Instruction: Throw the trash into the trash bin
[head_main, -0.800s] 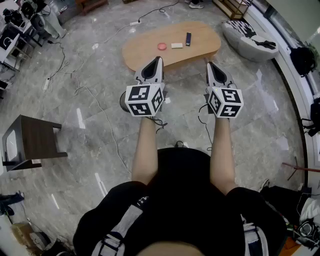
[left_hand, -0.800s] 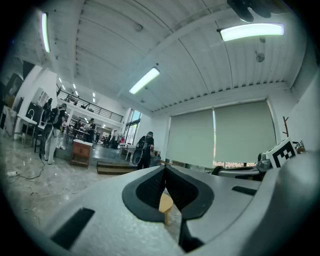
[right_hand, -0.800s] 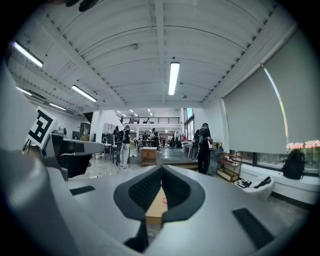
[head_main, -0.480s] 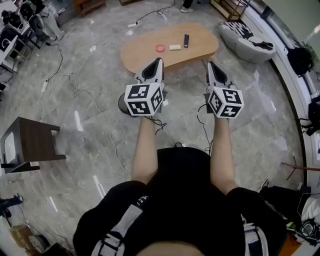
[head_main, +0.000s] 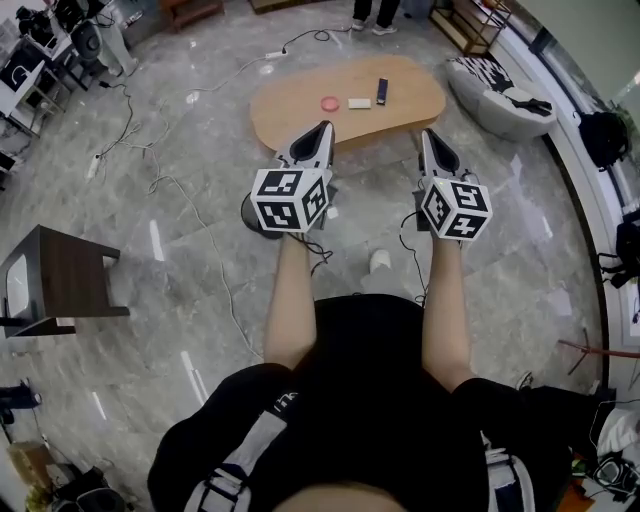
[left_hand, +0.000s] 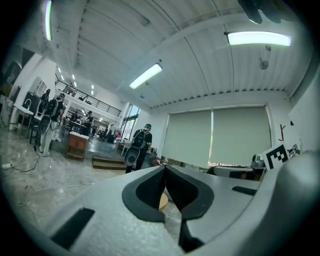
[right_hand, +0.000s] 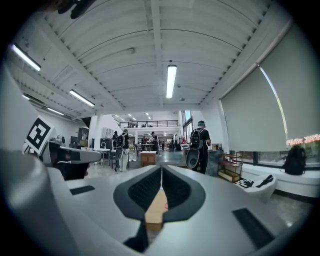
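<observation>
Head view, looking down over both forearms. Held level and side by side: left tongs (head_main: 325, 128) and right tongs (head_main: 428, 135), each closed tip to tip on nothing. Just ahead of the tips, oval wooden surface (head_main: 290, 105) carrying three small items in a row: pink disc (head_main: 328, 102), white block (head_main: 359, 103), dark oblong (head_main: 381, 91). On the marble floor (head_main: 180, 200): white cup-like item (head_main: 380, 261) between the forearms, dark round object (head_main: 247, 212) partly hidden behind the left tongs, dark stool (head_main: 65, 280) well apart at left.
</observation>
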